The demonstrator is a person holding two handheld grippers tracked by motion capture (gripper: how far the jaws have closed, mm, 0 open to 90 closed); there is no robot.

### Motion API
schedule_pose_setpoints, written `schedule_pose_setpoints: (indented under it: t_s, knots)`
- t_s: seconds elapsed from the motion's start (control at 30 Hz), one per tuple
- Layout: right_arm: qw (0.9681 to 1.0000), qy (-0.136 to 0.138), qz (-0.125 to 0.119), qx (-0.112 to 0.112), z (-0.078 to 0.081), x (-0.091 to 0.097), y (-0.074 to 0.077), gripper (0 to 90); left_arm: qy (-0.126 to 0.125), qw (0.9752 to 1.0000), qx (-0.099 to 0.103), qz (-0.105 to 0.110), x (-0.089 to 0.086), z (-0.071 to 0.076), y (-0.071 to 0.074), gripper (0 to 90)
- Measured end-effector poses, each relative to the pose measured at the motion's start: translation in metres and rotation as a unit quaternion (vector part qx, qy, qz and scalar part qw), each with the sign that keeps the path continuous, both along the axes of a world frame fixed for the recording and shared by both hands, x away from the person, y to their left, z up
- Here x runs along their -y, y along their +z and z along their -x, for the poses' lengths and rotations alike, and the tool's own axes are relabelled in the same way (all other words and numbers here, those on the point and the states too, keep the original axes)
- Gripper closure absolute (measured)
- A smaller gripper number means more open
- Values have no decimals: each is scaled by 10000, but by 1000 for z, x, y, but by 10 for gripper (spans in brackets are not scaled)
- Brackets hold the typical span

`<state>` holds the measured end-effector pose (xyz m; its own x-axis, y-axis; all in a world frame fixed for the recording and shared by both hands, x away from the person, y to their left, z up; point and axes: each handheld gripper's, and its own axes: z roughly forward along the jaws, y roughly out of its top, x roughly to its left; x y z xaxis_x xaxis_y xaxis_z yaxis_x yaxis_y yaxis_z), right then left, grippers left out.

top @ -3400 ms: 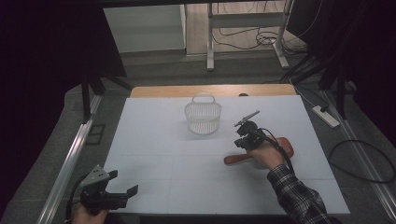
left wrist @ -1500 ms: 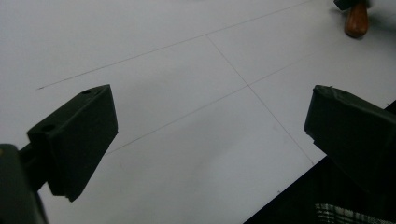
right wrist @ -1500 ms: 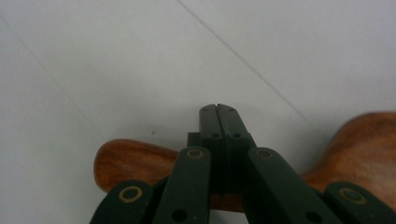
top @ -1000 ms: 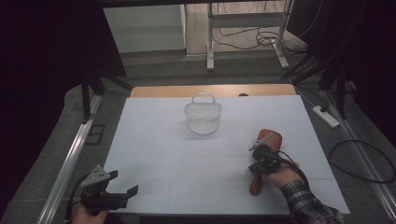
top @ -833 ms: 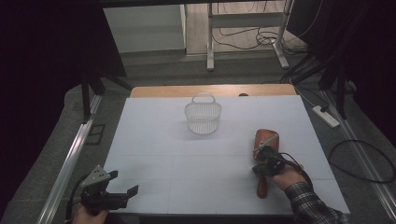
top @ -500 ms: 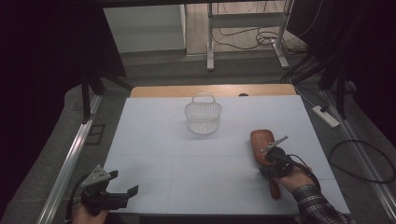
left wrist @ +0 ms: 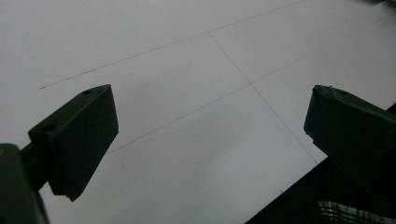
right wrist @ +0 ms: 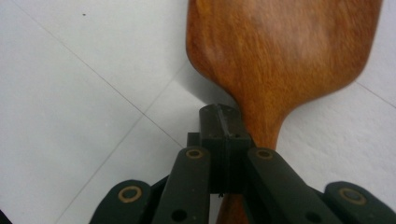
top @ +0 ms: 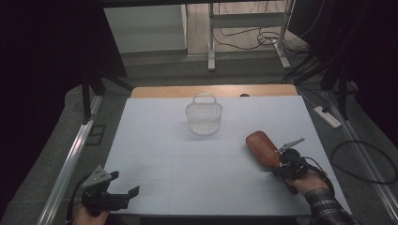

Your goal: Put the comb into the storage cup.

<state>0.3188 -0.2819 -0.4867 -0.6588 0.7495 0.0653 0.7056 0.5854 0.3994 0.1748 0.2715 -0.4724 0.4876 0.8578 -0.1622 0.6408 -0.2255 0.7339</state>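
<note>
Our right gripper [right wrist: 223, 122], jaws fully closed, presses beside the wooden hairbrush's [top: 264, 149] neck, right of the white basket [top: 203, 117]; it may skid off and spin the brush.

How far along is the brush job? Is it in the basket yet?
Not yet. Done: nothing visible; the wooden brush lies flat, apart from the white basket. In hand: the right gripper, jaws shut, sits over the brush's handle without clamping it. Left: probably gripping and moving it. The left gripper hangs open.
</note>
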Motion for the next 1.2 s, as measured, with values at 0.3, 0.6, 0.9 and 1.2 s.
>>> schedule_pose_setpoints:
  t_s: [0.3, 0.6, 0.9, 1.2]
  knots:
    - [9999, 50, -72, 77, 4, -3, 4, 895, 4, 10000, 1, -5, 0, 0, 0, 40]
    - [9983, 98, -146, 560, 16, -11, 22, 747, -4, 10000, 13, -31, 1, 0, 0, 40]
    - [9965, -150, -221, 792, 16, -7, 28, 450, -12, 10000, 3, -30, 1, 0, 0, 41]
    - [9937, -449, -178, 1007, 12, 3, 33, 275, -21, 10000, 0, -44, 1, 0, 0, 41]
